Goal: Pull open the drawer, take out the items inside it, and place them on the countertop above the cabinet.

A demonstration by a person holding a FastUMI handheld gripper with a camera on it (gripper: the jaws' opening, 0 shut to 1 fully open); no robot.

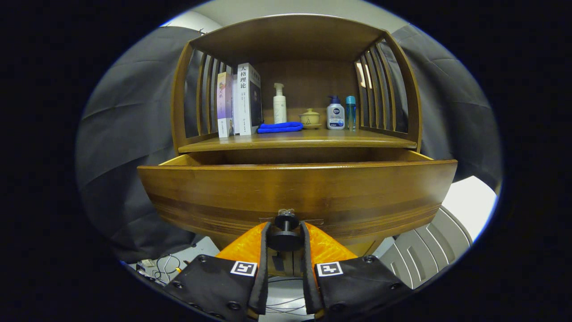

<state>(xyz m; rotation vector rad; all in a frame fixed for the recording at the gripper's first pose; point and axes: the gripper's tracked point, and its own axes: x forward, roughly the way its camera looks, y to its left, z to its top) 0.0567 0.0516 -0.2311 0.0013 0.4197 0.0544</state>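
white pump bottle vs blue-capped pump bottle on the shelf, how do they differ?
The white pump bottle is taller and slimmer; the blue-capped pump bottle is shorter and wider. The white one stands beside the blue cloth, the blue-capped one next to a slim blue bottle. Both stand upright. The hand-held gripper is shut on the drawer knob.

We hold our gripper point(286, 232) level, both fingers point(264, 250) pressed against the drawer knob point(286, 235).

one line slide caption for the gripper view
Gripper shut on the round black knob of the brown wooden drawer, pulled partly open.
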